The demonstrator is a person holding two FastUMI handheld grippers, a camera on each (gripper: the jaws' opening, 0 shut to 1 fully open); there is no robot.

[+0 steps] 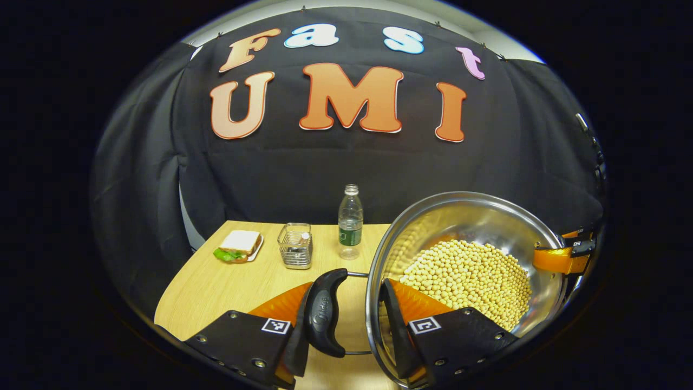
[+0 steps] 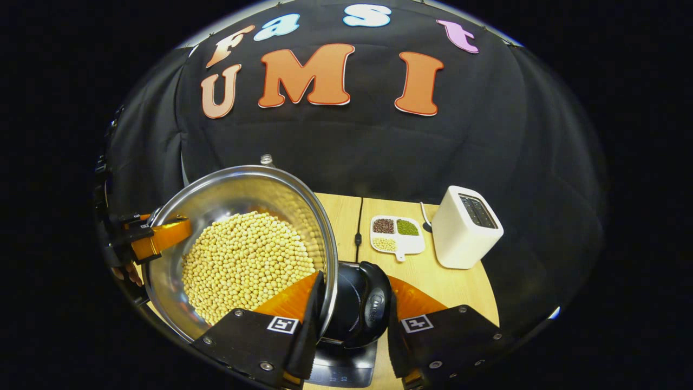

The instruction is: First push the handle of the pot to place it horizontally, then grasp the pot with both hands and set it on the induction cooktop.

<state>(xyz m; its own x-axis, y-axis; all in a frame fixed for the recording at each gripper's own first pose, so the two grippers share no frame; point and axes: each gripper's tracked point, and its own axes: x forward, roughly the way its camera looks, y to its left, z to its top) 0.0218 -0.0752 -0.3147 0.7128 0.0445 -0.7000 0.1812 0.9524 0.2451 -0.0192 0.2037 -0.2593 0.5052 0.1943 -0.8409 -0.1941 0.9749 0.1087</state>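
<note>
A steel pot (image 1: 476, 216) full of soybeans (image 1: 471, 276) hangs between both grippers above the wooden table (image 1: 216, 287). My left gripper (image 1: 349, 290) is shut on the pot's black side handle (image 1: 325, 311) and rim, with one finger outside the handle and the other inside the wall. In the right gripper view the pot (image 2: 243, 189) is at left. My right gripper (image 2: 357, 287) clamps the opposite black handle (image 2: 376, 311) and rim the same way. A dark glossy surface (image 2: 346, 368), apparently the induction cooktop, lies just below it. Each gripper shows across the pot: right (image 1: 563, 257), left (image 2: 159, 235).
A sandwich on a plate (image 1: 238, 245), a small wire basket (image 1: 296, 246) and a water bottle (image 1: 351, 222) stand at the table's far left. A white toaster (image 2: 465, 227), a white dish of beans (image 2: 396, 233) and a black cable (image 2: 358, 233) are on the right.
</note>
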